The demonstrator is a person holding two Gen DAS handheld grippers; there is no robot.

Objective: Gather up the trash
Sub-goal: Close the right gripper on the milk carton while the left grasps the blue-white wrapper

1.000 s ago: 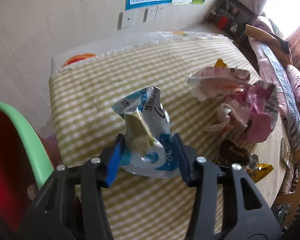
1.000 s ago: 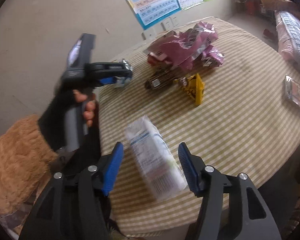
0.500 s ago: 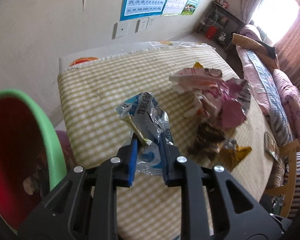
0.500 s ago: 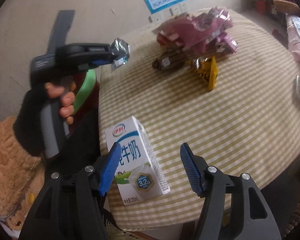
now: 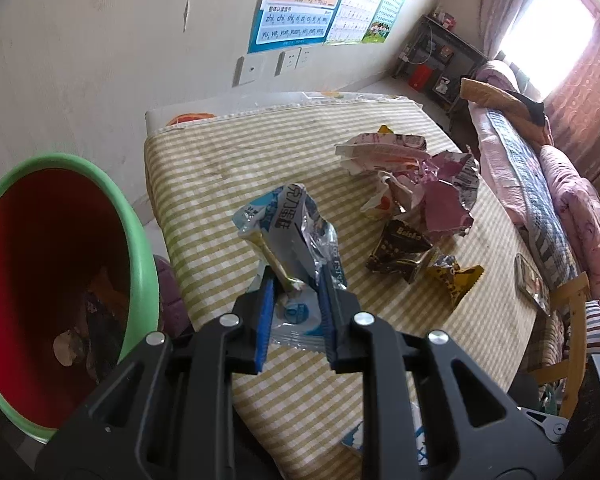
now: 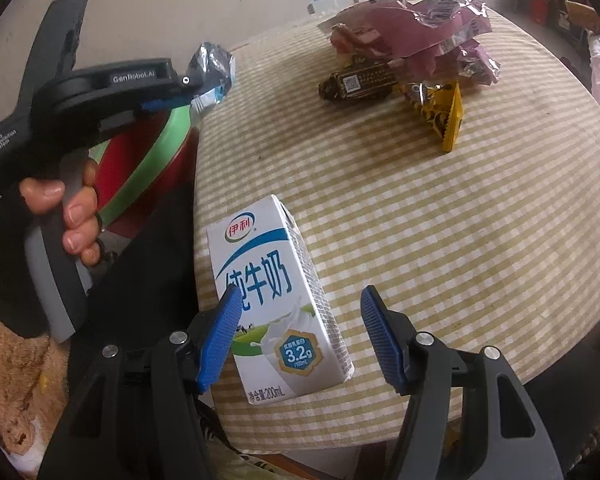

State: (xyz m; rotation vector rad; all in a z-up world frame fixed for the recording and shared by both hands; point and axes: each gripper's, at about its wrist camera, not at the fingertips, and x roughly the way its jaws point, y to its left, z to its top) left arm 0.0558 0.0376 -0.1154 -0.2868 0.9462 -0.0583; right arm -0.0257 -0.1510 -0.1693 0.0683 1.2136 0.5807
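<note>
My left gripper (image 5: 296, 280) is shut on a crumpled blue and silver wrapper (image 5: 292, 224), held above the left edge of the checked table (image 5: 220, 168). In the right wrist view the same gripper (image 6: 180, 92) holds the wrapper (image 6: 214, 68) over the red bin with the green rim (image 6: 160, 148). The bin (image 5: 52, 264) is at the left with some trash inside. My right gripper (image 6: 300, 308) is open around a white milk carton (image 6: 276, 292) lying near the table's front edge.
A heap of pink wrappers (image 5: 420, 176), a dark brown wrapper (image 5: 400, 248) and a yellow wrapper (image 5: 452, 280) lie mid-table; they also show in the right wrist view (image 6: 420, 28). A flat packet (image 5: 532, 284) lies at the far right edge. A sofa (image 5: 548, 184) stands beyond.
My left gripper closed on the blue wrapper and lifted it toward the bin. My right gripper moved closer to the milk carton, which now lies between its open fingers.
</note>
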